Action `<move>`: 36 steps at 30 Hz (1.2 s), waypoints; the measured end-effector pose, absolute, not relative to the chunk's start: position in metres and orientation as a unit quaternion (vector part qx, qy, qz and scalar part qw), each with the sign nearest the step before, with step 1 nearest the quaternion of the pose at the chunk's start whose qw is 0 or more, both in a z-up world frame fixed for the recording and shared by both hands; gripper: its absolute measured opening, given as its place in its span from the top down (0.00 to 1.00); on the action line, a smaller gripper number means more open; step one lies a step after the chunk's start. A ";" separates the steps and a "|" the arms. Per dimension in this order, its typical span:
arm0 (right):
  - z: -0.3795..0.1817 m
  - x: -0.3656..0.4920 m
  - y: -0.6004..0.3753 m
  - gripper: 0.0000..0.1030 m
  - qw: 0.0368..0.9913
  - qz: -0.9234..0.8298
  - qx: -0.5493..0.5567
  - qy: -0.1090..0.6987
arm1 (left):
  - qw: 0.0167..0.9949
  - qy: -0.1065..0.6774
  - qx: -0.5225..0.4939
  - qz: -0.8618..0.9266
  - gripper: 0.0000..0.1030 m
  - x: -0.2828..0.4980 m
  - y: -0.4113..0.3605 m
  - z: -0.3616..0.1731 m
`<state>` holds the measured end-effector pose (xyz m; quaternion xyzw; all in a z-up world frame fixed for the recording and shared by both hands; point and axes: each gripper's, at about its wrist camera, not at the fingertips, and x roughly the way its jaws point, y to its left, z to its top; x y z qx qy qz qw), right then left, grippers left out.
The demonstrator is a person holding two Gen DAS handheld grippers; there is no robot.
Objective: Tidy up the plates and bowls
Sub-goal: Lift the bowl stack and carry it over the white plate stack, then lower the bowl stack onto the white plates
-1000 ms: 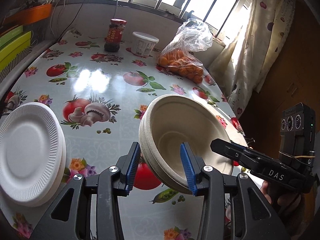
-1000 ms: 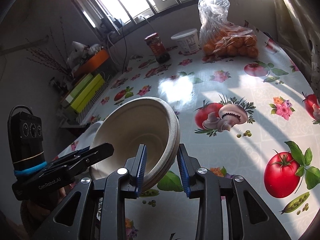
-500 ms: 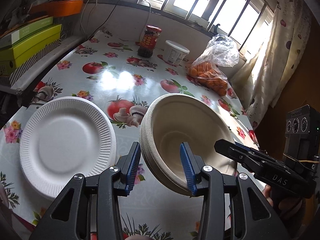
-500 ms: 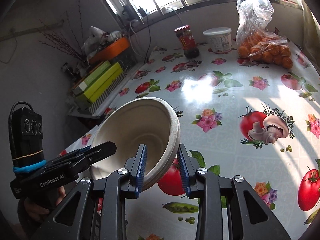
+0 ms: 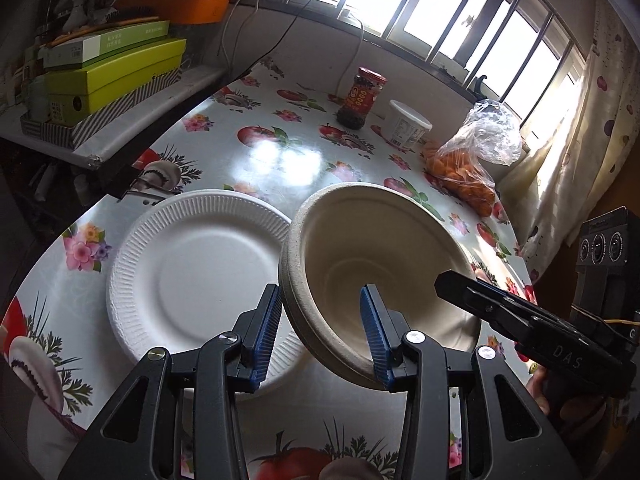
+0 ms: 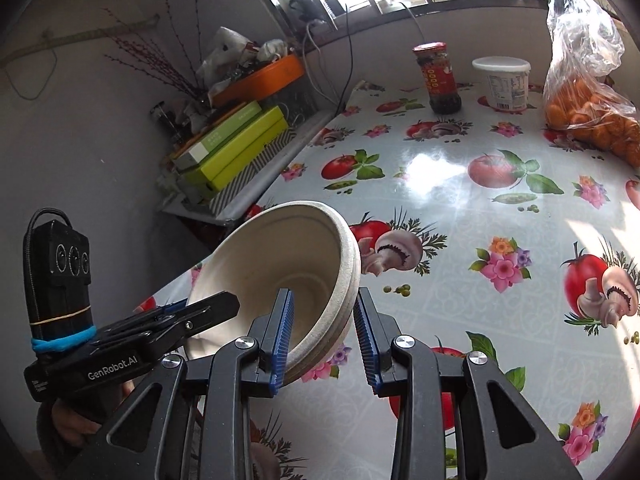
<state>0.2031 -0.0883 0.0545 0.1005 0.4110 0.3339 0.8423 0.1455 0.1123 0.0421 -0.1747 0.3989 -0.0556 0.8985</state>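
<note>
Tilting downward, both grippers (image 5: 320, 332) (image 6: 324, 336) clasp the bowl (image 5: 380, 256).

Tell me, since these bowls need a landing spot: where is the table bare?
Bare: the glossy middle of the table, bordered by the white plates near and the jar, tub and orange bag far. Crowded: that far window edge.
</note>
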 end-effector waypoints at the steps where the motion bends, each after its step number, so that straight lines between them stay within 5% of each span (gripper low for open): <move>1: 0.054 0.204 -0.084 0.69 0.841 0.337 0.099 0.412 | 0.899 0.400 -0.173 -0.051 0.59 0.146 0.115 0.042; 36: 0.025 0.229 -0.006 0.69 0.811 0.380 0.085 0.437 | 0.894 0.410 -0.179 0.024 0.59 0.149 0.176 0.022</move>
